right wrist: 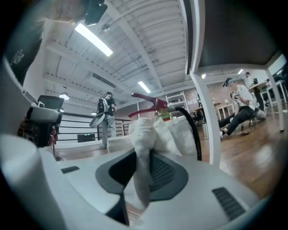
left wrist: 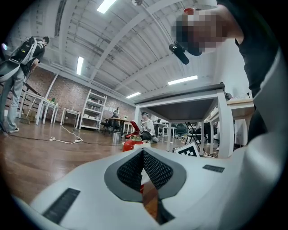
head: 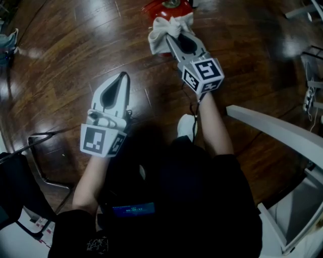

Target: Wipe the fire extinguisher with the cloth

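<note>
R gripper (head: 171, 36) is clenched on the white cloth (head: 159, 38). A bunched fold is pinched between the pads, with the rest puffing out fwd past the tips and a bit to both sides. The fire extinguisher (head: 162, 7) sits straight ahead of the R tips, just beyond the cloth. The cloth's far edge reaches its red body, but actual contact can't be told. It looks upright on the wooden floor (head: 75, 45), long axis approx vertical, top end up. In the right gripper view a red lever (right wrist: 146, 99) sticks out above the cloth and a black hose (right wrist: 194, 130) curves down at the cloth's right. The body is glossy red, mostly cut off by the frame edge in the head view. L gripper (head: 122, 75) is closed on nothing, pads meeting at the tips. It hangs over bare floor, well back from the extinguisher, which lies fwd and to its right.
</note>
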